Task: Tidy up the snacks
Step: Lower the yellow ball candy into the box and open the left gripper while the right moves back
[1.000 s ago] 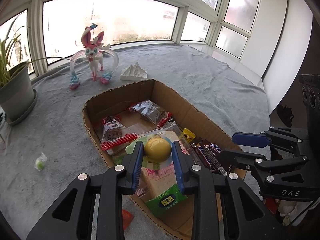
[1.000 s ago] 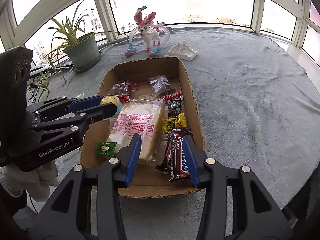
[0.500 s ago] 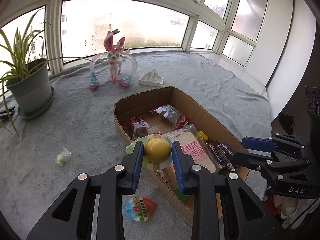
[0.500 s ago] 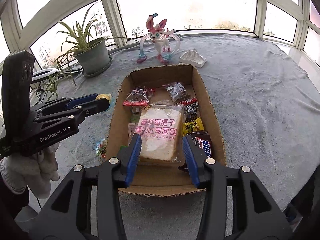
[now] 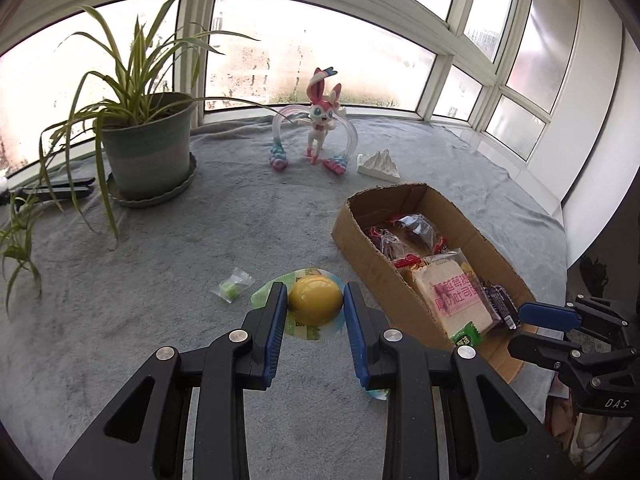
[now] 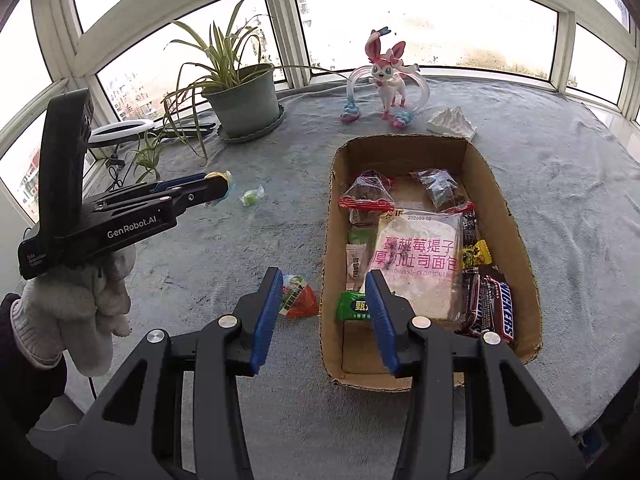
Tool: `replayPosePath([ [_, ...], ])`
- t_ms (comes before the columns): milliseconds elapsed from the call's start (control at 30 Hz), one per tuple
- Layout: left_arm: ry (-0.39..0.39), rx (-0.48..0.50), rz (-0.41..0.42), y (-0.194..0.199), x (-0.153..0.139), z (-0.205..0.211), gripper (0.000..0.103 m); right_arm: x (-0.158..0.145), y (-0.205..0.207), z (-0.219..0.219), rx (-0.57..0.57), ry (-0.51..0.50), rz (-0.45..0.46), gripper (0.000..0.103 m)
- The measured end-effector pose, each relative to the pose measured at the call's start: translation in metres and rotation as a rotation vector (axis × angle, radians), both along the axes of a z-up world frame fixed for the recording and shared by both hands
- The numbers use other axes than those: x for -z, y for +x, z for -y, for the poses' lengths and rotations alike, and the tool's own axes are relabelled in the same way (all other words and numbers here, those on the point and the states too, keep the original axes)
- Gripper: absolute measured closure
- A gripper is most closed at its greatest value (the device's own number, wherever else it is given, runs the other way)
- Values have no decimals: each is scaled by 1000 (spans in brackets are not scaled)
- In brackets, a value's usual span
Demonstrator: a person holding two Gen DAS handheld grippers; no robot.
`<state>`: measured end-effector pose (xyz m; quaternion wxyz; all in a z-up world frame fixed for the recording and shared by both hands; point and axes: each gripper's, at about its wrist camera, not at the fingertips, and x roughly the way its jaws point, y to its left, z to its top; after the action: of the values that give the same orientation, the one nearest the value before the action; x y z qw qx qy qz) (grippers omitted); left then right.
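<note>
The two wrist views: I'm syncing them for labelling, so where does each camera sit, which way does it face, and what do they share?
Left wrist: sits behind the left gripper, facing the window over the grey cloth; its fingers clamp a yellow-domed snack; the right gripper shows at the right edge.
Right wrist: sits behind the open right gripper, facing the window over the cardboard box; the gloved left hand and left gripper show at left.
Shared: box, potted plant, pink figurine, green candy.

Your left gripper (image 5: 315, 308) pinches a yellow egg-shaped snack (image 5: 316, 305) on its green-white wrapper between the jaws. Right of those jaws sits the open cardboard box (image 5: 368, 260) with the toast bread pack (image 5: 456, 296) inside.
</note>
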<state>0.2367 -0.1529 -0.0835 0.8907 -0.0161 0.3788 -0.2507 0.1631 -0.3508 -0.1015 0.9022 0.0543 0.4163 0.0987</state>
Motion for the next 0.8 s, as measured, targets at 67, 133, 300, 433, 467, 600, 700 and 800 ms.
replayPosePath([
  [67, -5, 8, 10, -1, -2, -1, 76, 2, 1, -5, -7, 7, -3, 58],
  [133, -21, 19, 5, 1, -3, 5, 76, 3, 1, -6, -7, 13, -5, 58],
  [300, -39, 108, 3, 4, -4, 48, 76, 4, -7, 7, 19, 20, -13, 58],
  [433, -33, 171, -7, 10, 1, 84, 76, 4, -17, 30, 66, 24, -18, 58],
  [467, -35, 183, -13, 13, 2, 92, 76, 4, -19, 36, 79, 27, -20, 58],
  [600, -26, 202, -27, 30, 6, 121, 76, 6, -28, 57, 122, 32, -28, 58],
  [700, -8, 207, -24, 45, 9, 141, 76, 8, -33, 69, 145, 35, -35, 58],
  [800, 7, 209, -28, 56, 12, 155, 76, 11, -37, 79, 163, 37, -41, 58],
])
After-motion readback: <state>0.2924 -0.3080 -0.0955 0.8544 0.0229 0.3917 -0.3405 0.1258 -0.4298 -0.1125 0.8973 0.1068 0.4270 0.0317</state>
